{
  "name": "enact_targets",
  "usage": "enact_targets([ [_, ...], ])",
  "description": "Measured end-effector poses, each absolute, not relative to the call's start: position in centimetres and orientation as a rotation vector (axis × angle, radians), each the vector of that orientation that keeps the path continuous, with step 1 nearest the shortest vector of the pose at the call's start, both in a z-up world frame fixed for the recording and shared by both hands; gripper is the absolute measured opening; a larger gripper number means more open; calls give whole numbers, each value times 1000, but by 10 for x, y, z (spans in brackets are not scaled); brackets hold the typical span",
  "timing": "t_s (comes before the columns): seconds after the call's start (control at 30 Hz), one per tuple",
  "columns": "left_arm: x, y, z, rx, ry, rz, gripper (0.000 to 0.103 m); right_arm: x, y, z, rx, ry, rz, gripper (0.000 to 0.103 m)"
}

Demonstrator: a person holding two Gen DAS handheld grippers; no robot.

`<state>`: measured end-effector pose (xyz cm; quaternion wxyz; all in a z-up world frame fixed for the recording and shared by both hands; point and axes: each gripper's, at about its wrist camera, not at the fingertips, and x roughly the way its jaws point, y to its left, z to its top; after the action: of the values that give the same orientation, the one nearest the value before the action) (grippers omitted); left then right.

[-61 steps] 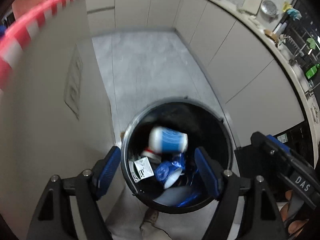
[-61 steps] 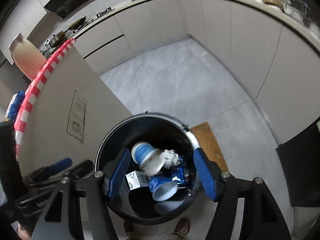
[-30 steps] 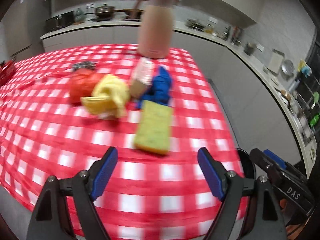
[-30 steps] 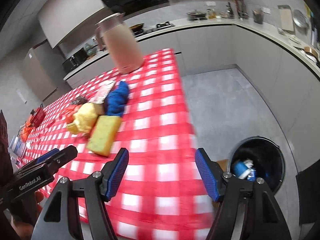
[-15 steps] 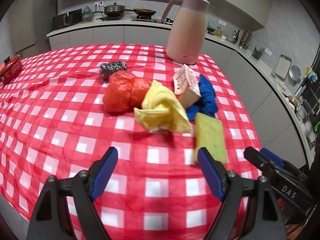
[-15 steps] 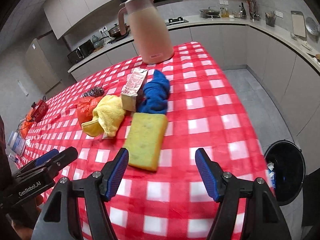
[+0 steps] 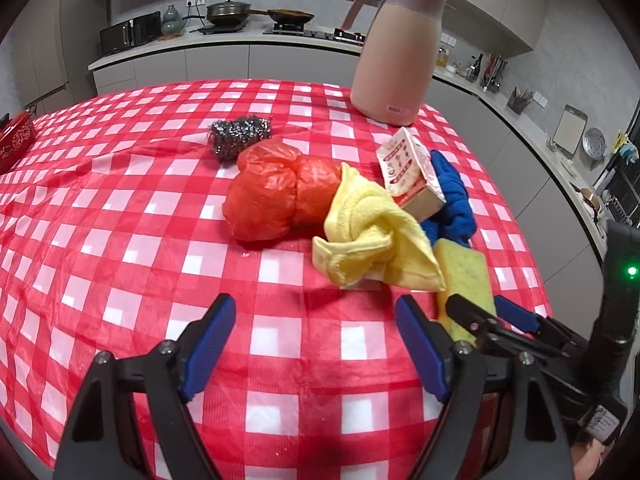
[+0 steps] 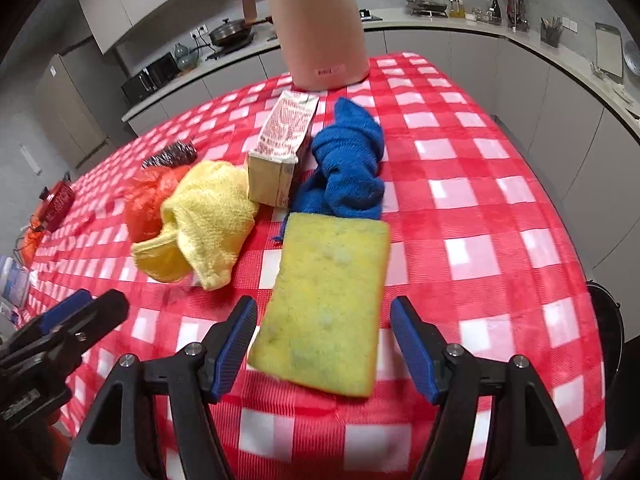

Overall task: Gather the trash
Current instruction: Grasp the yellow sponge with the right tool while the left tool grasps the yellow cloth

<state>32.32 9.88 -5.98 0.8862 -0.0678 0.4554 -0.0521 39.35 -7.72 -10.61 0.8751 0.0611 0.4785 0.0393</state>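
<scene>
On the red checked tablecloth lie a crumpled red plastic bag, a yellow cloth, a printed carton, a blue cloth, a yellow sponge and a steel scourer. My left gripper hangs open and empty over bare cloth, short of the yellow cloth. My right gripper is open with the near end of the yellow sponge between its jaws, not pinched. The carton, blue cloth and yellow cloth lie just beyond.
A tall pink thermos jug stands at the table's far side. A black trash bin sits on the floor past the table's right edge. A red object lies at the far left. Kitchen counters run behind and to the right.
Both grippers swung from over the trash bin to the table, then moved in closer to the pile. The sponge now lies between the right jaws.
</scene>
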Motion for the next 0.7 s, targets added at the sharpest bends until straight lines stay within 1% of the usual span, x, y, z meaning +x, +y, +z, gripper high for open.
enact_targets([
  [0.2, 329, 102, -62, -137, 953, -117, 83, 401, -69, -117, 82, 1006, 51, 70],
  [0.23, 330, 102, -62, -136, 954, -121, 83, 401, -68, -117, 74, 1004, 44, 68],
  [0.27, 331, 101, -63, -135, 955, -125, 83, 401, -69, -117, 65, 999, 39, 61],
  [0.3, 331, 100, -63, -134, 955, -127, 83, 400, -70, -117, 60, 993, 42, 58],
  [0.47, 335, 92, -65, -128, 960, -155, 83, 396, -81, -113, 61, 965, 34, 48],
  [0.57, 337, 87, -66, -122, 961, -167, 83, 393, -92, -109, 57, 946, 4, 46],
  [0.7, 340, 78, -66, -110, 960, -180, 83, 392, -114, -101, 92, 926, -26, 46],
])
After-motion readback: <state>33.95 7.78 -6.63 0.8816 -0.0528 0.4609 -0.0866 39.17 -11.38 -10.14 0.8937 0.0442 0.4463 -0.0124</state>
